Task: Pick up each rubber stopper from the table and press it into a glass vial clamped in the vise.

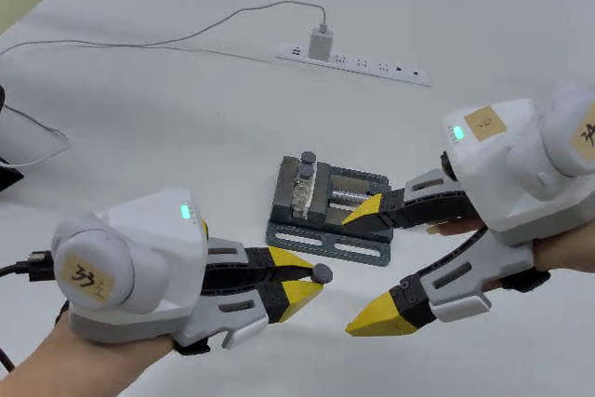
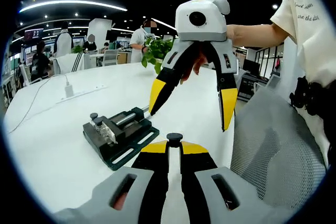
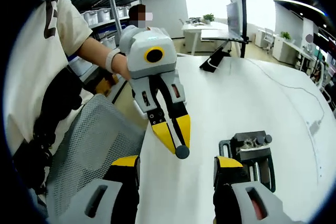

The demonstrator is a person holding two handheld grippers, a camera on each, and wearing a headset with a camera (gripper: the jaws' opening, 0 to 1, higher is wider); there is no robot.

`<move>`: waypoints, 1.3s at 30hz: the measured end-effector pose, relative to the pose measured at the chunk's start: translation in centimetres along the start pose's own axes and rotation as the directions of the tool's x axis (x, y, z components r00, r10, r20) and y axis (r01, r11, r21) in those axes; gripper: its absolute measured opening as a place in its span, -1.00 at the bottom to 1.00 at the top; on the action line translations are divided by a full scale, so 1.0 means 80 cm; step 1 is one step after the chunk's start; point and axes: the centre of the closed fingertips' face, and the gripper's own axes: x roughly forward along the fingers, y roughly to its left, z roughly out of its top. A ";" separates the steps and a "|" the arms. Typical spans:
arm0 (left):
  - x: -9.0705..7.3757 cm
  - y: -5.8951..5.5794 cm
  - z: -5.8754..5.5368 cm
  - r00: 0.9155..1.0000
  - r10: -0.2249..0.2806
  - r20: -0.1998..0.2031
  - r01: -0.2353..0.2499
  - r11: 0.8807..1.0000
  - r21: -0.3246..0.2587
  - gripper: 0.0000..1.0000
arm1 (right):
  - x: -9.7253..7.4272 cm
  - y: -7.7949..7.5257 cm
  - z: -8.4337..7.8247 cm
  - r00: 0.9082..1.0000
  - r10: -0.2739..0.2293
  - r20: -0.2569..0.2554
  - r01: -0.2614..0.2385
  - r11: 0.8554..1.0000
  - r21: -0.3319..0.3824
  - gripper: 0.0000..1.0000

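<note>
Since my left tool (image 1: 314,278) is pinched shut on the stopper (image 1: 322,273) at its very tips, near the vise (image 1: 325,234), I should bring it upright over a vial (image 1: 303,189) and press straight down, with my wide-open, empty right tool (image 1: 363,270) held clear.

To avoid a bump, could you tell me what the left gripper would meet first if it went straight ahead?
Probably the open right gripper, which hangs straight ahead of the left gripper and its rubber stopper; the vise sits off to the side. Depth is unclear.
</note>
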 end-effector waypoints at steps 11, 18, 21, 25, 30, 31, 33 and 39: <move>0.006 -0.012 -0.003 0.999 -0.044 -0.031 0.045 0.998 0.039 -0.93 | 0.005 0.008 -0.004 0.997 0.044 -0.058 -0.048 0.996 -0.077 -0.46; 0.007 -0.017 -0.005 0.998 -0.056 -0.037 0.058 0.997 0.044 -0.93 | 0.006 0.012 -0.009 0.993 0.064 -0.096 -0.073 0.992 -0.102 -0.68; 0.007 -0.019 -0.005 0.997 -0.063 -0.037 0.064 0.997 0.044 -0.93 | 0.008 0.010 -0.012 0.992 0.056 -0.113 -0.070 0.991 -0.116 -0.68; 0.007 -0.021 -0.005 0.997 -0.069 -0.039 0.071 0.996 0.045 -0.93 | 0.009 0.011 -0.014 0.990 0.061 -0.129 -0.078 0.989 -0.128 -0.72; 0.008 -0.021 -0.004 0.996 -0.073 -0.041 0.075 0.996 0.047 -0.93 | 0.009 0.011 -0.014 0.989 0.065 -0.133 -0.082 0.988 -0.133 -0.76; 0.008 -0.021 -0.004 0.996 -0.075 -0.039 0.077 0.996 0.046 -0.93 | 0.009 0.011 -0.013 0.989 0.066 -0.134 -0.084 0.987 -0.136 -0.77; 0.008 -0.021 -0.002 0.996 -0.075 -0.039 0.077 0.996 0.048 -0.93 | 0.009 0.011 -0.013 0.988 0.067 -0.138 -0.086 0.986 -0.140 -0.77; 0.009 -0.022 0.001 0.996 -0.079 -0.034 0.081 0.996 0.048 -0.93 | 0.009 0.010 -0.014 0.986 0.067 -0.152 -0.091 0.984 -0.153 -0.79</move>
